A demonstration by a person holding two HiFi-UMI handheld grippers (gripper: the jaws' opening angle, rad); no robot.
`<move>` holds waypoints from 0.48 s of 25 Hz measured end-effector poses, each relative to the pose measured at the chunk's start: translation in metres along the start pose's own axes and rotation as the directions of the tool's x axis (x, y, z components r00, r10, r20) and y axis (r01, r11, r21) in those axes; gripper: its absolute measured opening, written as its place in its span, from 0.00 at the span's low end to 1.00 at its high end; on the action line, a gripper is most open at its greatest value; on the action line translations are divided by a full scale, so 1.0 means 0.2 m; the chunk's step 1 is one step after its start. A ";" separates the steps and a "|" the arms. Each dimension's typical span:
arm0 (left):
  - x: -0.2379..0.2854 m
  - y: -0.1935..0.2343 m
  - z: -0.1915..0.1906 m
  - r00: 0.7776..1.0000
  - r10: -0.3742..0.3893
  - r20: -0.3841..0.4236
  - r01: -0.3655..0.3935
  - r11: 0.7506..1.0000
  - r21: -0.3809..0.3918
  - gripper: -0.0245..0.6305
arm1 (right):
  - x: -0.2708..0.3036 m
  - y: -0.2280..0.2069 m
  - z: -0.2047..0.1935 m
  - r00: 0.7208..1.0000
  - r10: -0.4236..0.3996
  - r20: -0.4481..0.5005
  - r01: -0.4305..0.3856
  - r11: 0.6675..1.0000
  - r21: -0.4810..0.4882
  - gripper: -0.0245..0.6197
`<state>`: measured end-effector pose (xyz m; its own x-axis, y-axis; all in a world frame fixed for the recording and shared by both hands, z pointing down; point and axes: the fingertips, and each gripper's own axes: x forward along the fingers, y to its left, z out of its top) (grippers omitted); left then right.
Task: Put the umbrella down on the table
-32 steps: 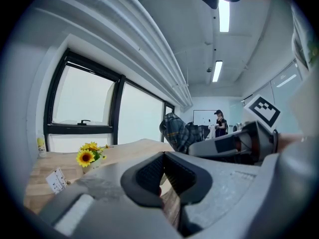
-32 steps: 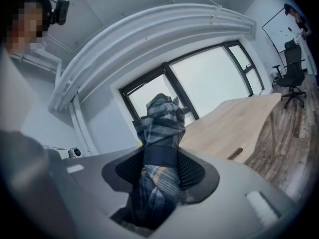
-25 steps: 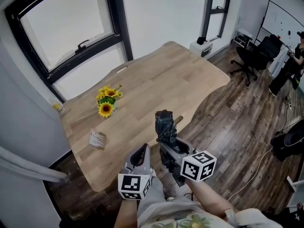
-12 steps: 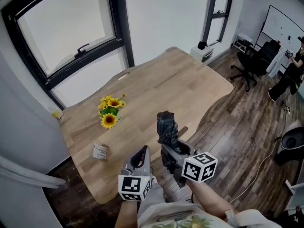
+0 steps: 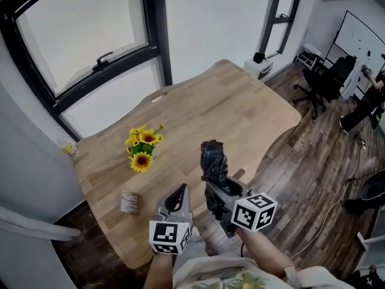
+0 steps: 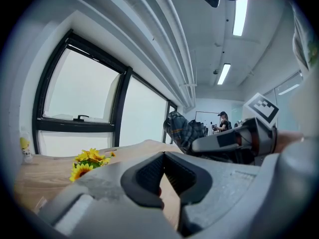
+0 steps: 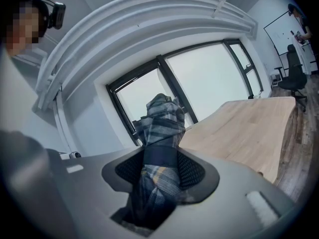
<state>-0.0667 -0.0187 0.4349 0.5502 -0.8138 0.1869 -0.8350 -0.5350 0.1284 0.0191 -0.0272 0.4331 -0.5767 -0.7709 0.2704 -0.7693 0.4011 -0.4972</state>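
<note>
Cloth, wood, matt plastic
The umbrella [image 7: 160,123] is creased plaid cloth; the worktop [image 5: 198,110], pale, smooth, matt wood; the right gripper [image 7: 160,163], matt grey plastic with ribbed black pads [image 7: 193,172]; the floor [image 5: 313,161], dark wood planks.

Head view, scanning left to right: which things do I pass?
Left to right: sunflowers → umbrella → office chair. The small packet is left out, since it overlaps the sunflowers.
</note>
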 end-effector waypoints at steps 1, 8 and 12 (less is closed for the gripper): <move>0.02 0.03 0.01 1.000 0.000 0.000 0.000 1.000 -0.001 0.04 | 0.03 0.00 0.01 1.000 -0.002 -0.001 0.002 1.000 0.002 0.33; 0.14 0.21 0.05 1.000 -0.008 0.001 0.008 1.000 -0.006 0.04 | 0.23 -0.03 0.08 1.000 -0.013 0.001 0.013 1.000 0.006 0.33; 0.19 0.27 0.06 1.000 -0.016 -0.001 0.016 1.000 -0.012 0.04 | 0.29 -0.05 0.10 1.000 -0.025 0.004 0.025 1.000 0.009 0.33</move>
<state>-0.0908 -0.0816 0.4369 0.5637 -0.8048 0.1860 -0.8259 -0.5453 0.1434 -0.0014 -0.0857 0.4360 -0.5564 -0.7825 0.2795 -0.7810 0.3776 -0.4975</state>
